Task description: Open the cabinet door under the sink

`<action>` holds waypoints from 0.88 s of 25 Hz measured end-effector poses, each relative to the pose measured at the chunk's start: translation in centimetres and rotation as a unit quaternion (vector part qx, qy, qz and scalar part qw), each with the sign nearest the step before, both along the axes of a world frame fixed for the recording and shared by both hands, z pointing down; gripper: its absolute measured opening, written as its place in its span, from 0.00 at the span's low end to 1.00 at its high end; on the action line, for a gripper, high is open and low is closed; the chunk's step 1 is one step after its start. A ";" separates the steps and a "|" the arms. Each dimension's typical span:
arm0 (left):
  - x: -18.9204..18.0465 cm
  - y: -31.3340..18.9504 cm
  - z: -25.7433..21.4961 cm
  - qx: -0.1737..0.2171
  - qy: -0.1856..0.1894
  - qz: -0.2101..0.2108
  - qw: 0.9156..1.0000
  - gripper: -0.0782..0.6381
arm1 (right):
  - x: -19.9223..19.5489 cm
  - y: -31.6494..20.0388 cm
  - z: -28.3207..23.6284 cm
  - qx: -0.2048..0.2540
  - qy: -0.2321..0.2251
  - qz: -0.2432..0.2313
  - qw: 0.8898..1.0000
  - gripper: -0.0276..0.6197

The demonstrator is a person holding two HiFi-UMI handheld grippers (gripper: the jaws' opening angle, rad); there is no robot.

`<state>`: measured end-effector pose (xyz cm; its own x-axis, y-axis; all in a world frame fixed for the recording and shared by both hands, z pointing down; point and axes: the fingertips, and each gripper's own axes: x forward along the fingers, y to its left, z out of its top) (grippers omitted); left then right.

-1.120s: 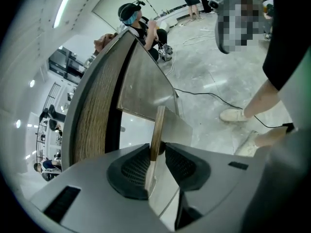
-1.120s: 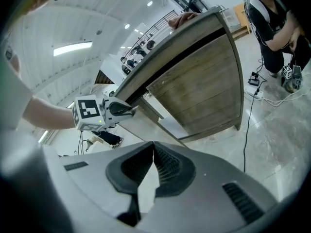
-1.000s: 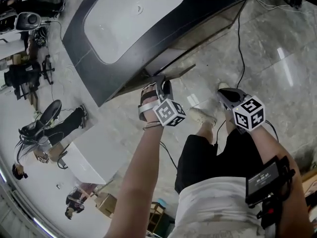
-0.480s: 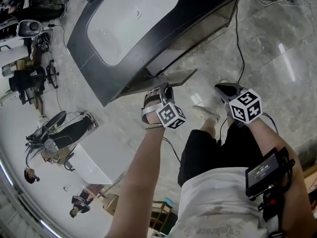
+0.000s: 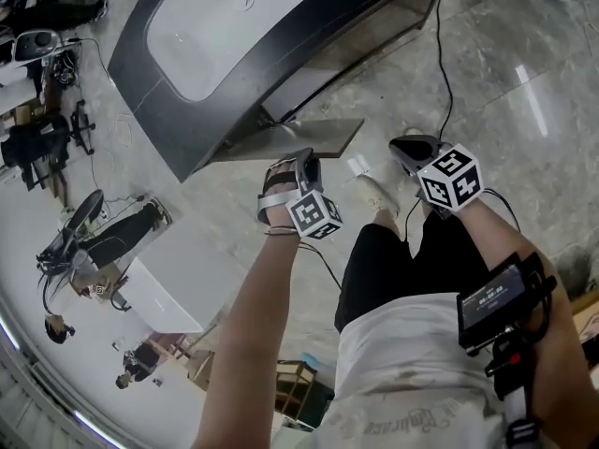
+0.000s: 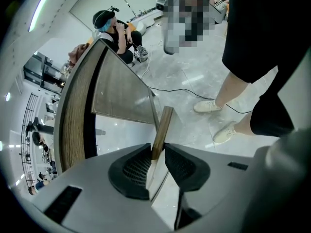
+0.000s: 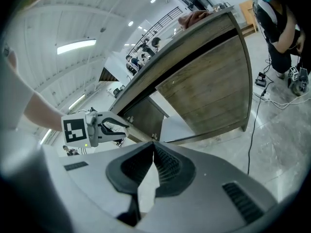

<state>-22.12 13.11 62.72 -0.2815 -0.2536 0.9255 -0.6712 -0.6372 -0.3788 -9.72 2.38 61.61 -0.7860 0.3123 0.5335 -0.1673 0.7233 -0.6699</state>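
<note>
The dark vanity with its white sink basin stands at the top of the head view. Its wooden cabinet door is swung out from the front. My left gripper is shut on the door's free edge. In the left gripper view the door's wooden edge sits clamped between the pads of the left gripper. My right gripper hangs to the right of the door, shut and empty. In the right gripper view, the right gripper has its tips together and faces the cabinet front; the left gripper shows at left.
A black cable runs across the marble floor right of the vanity. My own feet stand just below the door. A white box and a seated person are at the left.
The door has swung further out from the cabinet, and my left gripper has moved with it, away from the vanity. The right gripper has hardly shifted.
</note>
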 end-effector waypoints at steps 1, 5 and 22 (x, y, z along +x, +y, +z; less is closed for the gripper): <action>0.5 0.2 0.1 -0.003 0.002 0.004 1.000 0.24 | 0.1 0.2 0.0 0.000 0.002 -0.004 1.000 0.07; 1.1 -0.8 0.9 0.000 0.005 0.025 1.000 0.24 | -0.8 -0.8 0.0 0.015 -0.007 -0.014 1.000 0.07; 4.9 9.3 -0.9 -0.024 0.080 0.119 0.989 0.25 | -0.1 5.5 -4.1 0.038 -0.008 0.042 0.998 0.07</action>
